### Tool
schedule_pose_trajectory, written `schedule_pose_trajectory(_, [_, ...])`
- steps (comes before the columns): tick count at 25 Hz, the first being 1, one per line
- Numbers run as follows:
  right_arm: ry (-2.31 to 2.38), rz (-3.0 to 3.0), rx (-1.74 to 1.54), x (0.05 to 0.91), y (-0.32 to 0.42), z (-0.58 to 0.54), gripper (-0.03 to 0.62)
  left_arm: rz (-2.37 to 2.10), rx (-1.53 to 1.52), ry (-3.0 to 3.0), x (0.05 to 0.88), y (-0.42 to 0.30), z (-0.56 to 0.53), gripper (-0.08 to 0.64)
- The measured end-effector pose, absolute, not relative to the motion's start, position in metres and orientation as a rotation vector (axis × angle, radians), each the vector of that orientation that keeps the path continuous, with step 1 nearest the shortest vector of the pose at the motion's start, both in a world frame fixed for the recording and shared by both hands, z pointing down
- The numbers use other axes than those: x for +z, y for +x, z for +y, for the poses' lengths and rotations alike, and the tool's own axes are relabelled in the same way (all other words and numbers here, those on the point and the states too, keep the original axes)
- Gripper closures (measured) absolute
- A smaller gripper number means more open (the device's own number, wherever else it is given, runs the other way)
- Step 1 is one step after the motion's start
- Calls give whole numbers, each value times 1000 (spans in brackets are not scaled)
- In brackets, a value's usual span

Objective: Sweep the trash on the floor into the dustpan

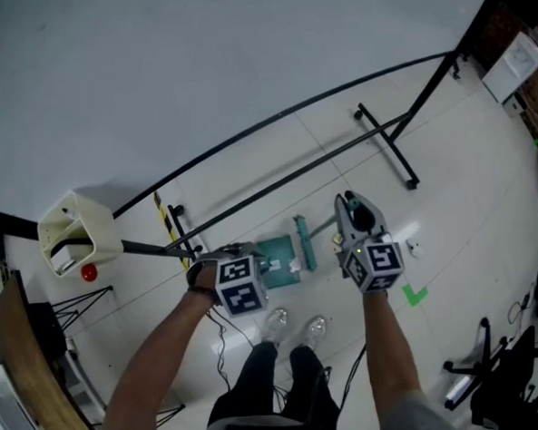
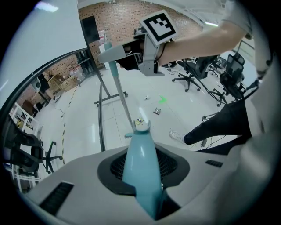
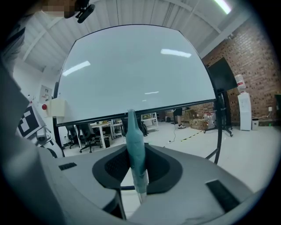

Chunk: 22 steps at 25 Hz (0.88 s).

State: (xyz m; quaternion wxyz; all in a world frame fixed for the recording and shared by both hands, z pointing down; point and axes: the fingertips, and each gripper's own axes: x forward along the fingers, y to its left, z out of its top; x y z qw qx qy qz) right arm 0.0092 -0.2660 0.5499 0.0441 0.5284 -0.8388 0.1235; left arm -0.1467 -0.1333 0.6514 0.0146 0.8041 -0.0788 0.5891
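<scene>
The left gripper (image 1: 241,273), pointing steeply down, is clamped on the teal dustpan handle (image 2: 141,167). The right gripper (image 1: 351,215), held nearly level, is clamped on the teal broom handle (image 3: 135,154). The dustpan (image 1: 277,257) rests on the floor between them, with the broom head (image 1: 303,243) just beside its right edge. Small trash scraps (image 2: 157,111) lie on the floor beneath the right gripper.
</scene>
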Motion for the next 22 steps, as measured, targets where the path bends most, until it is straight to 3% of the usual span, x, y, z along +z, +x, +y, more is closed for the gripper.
schedule_pose_trajectory(10, [1647, -2664, 616, 549, -18, -260, 506, -245, 1811, 2520, 652, -155, -134, 456])
schedule_pose_trajectory(22, [1852, -2536, 372, 464, 98, -236, 517, -220, 1731, 2608, 638, -129, -149, 457])
